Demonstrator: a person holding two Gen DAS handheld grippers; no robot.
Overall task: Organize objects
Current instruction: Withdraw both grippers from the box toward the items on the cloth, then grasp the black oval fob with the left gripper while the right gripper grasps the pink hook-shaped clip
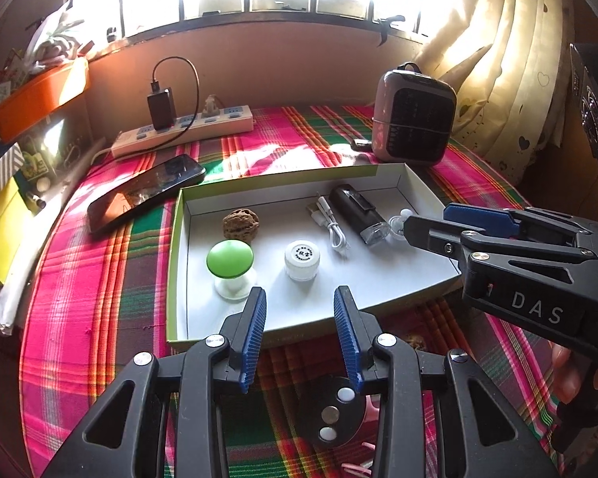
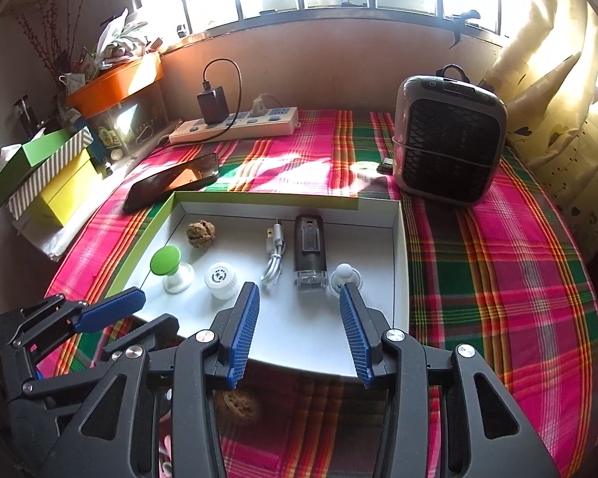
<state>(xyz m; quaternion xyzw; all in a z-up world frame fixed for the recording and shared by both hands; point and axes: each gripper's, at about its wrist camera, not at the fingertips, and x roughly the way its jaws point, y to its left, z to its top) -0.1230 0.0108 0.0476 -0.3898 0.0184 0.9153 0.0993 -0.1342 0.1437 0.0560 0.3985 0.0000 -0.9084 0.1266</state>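
Observation:
A shallow white tray with a green rim lies on the plaid cloth. It holds a walnut, a green-capped white stand, a small white jar, a white USB cable, a black torch-like device and a small white knob. My left gripper hovers open over the tray's near edge, holding nothing. My right gripper is open and empty above the tray's near right part.
On the cloth in front of the tray lie a second walnut, a black oval remote and pink clips. Behind the tray are a phone, a power strip and a small heater. Boxes crowd the left.

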